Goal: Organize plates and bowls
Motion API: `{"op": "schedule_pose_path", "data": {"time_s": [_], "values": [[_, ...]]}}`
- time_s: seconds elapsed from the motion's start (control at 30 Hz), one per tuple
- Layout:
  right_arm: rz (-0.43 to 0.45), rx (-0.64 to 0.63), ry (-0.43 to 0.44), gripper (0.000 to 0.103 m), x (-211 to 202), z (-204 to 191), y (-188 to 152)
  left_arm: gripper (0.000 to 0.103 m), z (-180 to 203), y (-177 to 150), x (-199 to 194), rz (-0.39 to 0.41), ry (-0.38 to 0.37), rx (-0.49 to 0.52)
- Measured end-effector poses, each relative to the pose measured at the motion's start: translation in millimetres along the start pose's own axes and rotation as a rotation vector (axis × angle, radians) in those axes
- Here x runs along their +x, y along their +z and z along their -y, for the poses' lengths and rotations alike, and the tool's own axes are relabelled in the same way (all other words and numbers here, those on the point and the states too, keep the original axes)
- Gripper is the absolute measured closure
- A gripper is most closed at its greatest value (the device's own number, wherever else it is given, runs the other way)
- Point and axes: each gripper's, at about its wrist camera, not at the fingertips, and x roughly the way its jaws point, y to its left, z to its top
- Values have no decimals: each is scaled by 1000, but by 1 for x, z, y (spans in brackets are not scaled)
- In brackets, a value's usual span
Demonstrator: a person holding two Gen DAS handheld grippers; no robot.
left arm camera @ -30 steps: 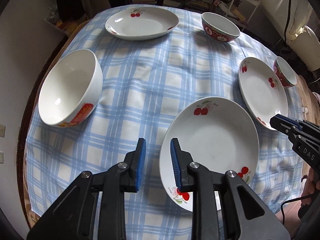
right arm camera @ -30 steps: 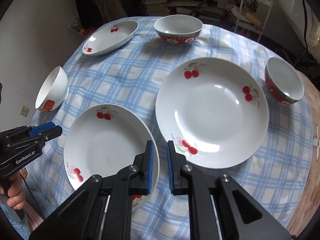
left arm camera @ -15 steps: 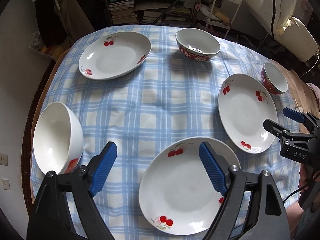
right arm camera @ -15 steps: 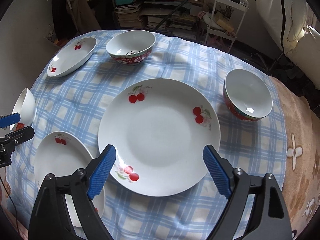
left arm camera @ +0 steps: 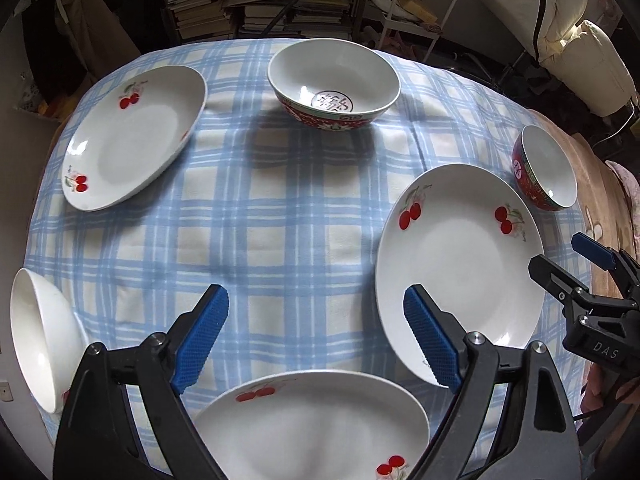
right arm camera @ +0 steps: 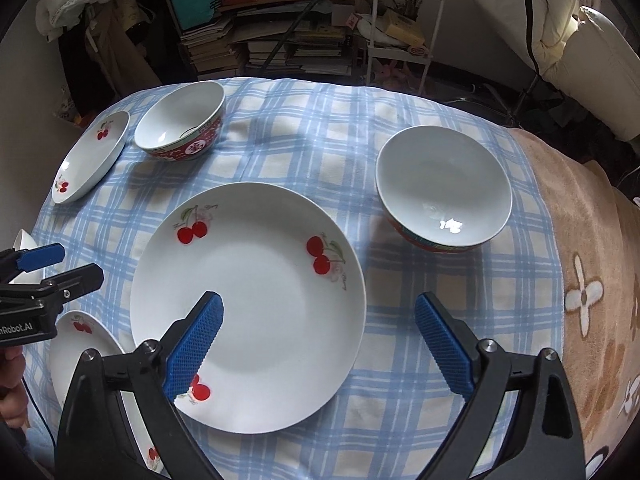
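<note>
— Blue-padded left gripper?
— Jaws spread wide, holding nothing, above the near cherry plate.
— Right gripper?
— Equally wide, empty; its left pad overlaps the large cherry plate, red-rimmed bowl beyond.

A round worktop wears a blue-and-white checked cloth over a peach flowered blanket at 3 o'clock. At 12 o'clock stand crowded bookshelves and a white wire cart; at 2 o'clock, pale sunlit bedding.
</note>
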Motion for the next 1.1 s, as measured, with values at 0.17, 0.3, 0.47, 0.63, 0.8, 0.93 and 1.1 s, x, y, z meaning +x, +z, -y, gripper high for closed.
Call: {"op": "schedule_pose_path", "data": {"time_s": [0.17,0.3,0.47,0.63,0.8,0.93,1.1], "values": [[-37,89,47,2,11,24,4,15,14,8,20,-22,21,25],[-60,130,74,12,22,34,5,17,22,11,31,-36,7,30],[-115,150,121,27,40,37,1,43,30,12,41,-53,15,34],[-156,169,170,62,51,36,-3,75,32,11,50,-78,-42,8],[-175,194,221,80,57,37,-6,88,39,10,56,-95,-83,-11],[-171,223,254,83,57,42,-8,88,41,10,58,-87,-80,-24],[-158,218,251,83,55,41,-8,88,41,9,57,-78,-81,-27]]}}
